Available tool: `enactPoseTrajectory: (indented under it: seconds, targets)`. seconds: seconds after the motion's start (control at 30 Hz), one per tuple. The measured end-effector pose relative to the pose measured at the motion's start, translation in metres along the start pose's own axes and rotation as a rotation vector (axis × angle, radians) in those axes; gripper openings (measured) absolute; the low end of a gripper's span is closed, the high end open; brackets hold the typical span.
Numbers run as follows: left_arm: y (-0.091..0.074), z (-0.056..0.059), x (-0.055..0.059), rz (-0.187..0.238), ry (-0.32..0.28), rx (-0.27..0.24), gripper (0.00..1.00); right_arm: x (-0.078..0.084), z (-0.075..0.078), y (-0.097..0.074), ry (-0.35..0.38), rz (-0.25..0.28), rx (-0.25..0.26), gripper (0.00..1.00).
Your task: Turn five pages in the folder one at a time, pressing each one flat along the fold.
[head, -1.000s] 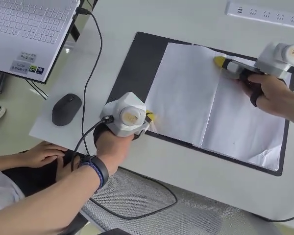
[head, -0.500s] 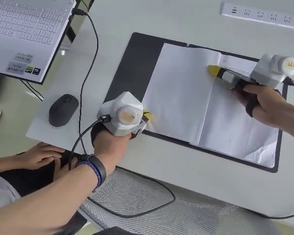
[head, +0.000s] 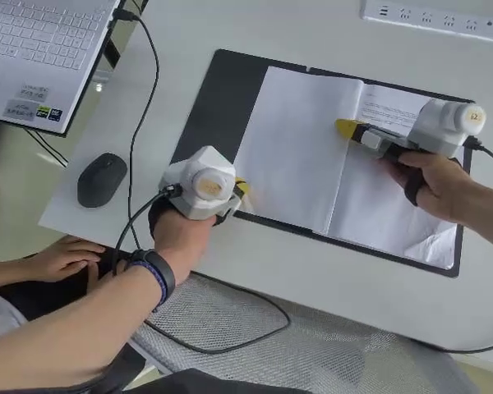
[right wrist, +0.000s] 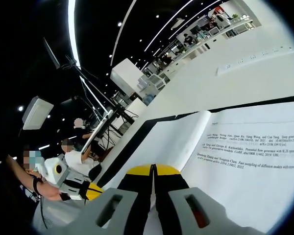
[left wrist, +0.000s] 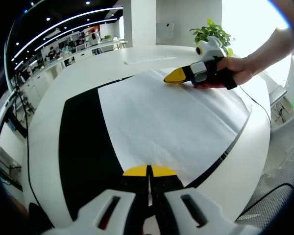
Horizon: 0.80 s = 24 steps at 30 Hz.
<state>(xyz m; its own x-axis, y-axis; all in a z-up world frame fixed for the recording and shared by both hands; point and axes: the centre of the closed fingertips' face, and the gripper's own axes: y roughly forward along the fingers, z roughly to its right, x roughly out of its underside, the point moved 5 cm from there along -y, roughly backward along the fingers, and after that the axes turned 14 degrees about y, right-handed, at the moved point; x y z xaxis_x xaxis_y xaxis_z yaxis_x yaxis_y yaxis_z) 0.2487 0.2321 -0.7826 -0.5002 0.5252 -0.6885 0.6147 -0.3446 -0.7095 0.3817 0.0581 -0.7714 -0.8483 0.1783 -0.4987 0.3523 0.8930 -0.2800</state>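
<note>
The left hand (head: 177, 234) reaches in from the near left and holds the left gripper (head: 241, 190) at the near left corner of the left page (head: 292, 148). Its jaws are closed, yellow tips together. The right hand (head: 431, 180) comes in from the right and lays the right gripper (head: 346, 128) low over the right page (head: 378, 205), its closed tips on the fold (head: 337, 185). The black folder (head: 218, 107) lies open on the white table (head: 312, 279). The right hand hides part of the right page. The printed lines at that page's far end are too small to read in the head view.
</note>
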Motion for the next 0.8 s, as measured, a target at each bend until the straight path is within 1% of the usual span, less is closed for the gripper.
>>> enactPoseTrajectory:
  seconds: [0.1, 0.17, 0.23, 0.33, 0.37, 0.47, 0.6, 0.67, 0.7, 0.8]
  targets:
    - [-0.002, 0.001, -0.001, 0.0, -0.002, 0.0, 0.0, 0.007, -0.005, -0.002, -0.012, -0.02, -0.004, 0.0]
    - [-0.004, 0.002, -0.002, 0.001, -0.002, 0.0, 0.0, 0.016, -0.012, -0.005, -0.025, -0.042, -0.012, 0.0]
    - [-0.007, 0.003, -0.004, 0.002, 0.0, 0.002, 0.0, 0.021, -0.017, -0.009, -0.03, -0.037, -0.017, 0.0]
    - [-0.01, 0.005, -0.006, 0.001, 0.002, 0.002, 0.0, 0.028, -0.019, -0.01, -0.036, -0.046, -0.017, 0.0]
    - [-0.011, 0.005, -0.007, 0.001, 0.002, 0.002, 0.0, 0.033, -0.02, -0.011, -0.046, -0.06, -0.016, 0.0]
    - [-0.012, 0.006, -0.008, 0.001, 0.001, 0.001, 0.0, 0.042, -0.025, -0.014, -0.074, -0.082, -0.021, 0.0]
    - [-0.011, 0.005, -0.007, 0.001, 0.003, 0.001, 0.0, 0.053, -0.029, -0.017, -0.085, -0.101, -0.03, 0.0]
    - [-0.01, 0.005, -0.007, 0.002, 0.003, 0.001, 0.0, 0.061, -0.033, -0.019, -0.085, -0.111, -0.038, 0.0]
    - [-0.01, 0.005, -0.007, 0.003, 0.002, 0.001, 0.0, 0.063, -0.034, -0.019, -0.086, -0.109, -0.039, 0.0]
    - [-0.01, 0.005, -0.007, 0.005, -0.004, 0.002, 0.0, 0.07, -0.037, -0.023, -0.095, -0.126, -0.042, 0.0]
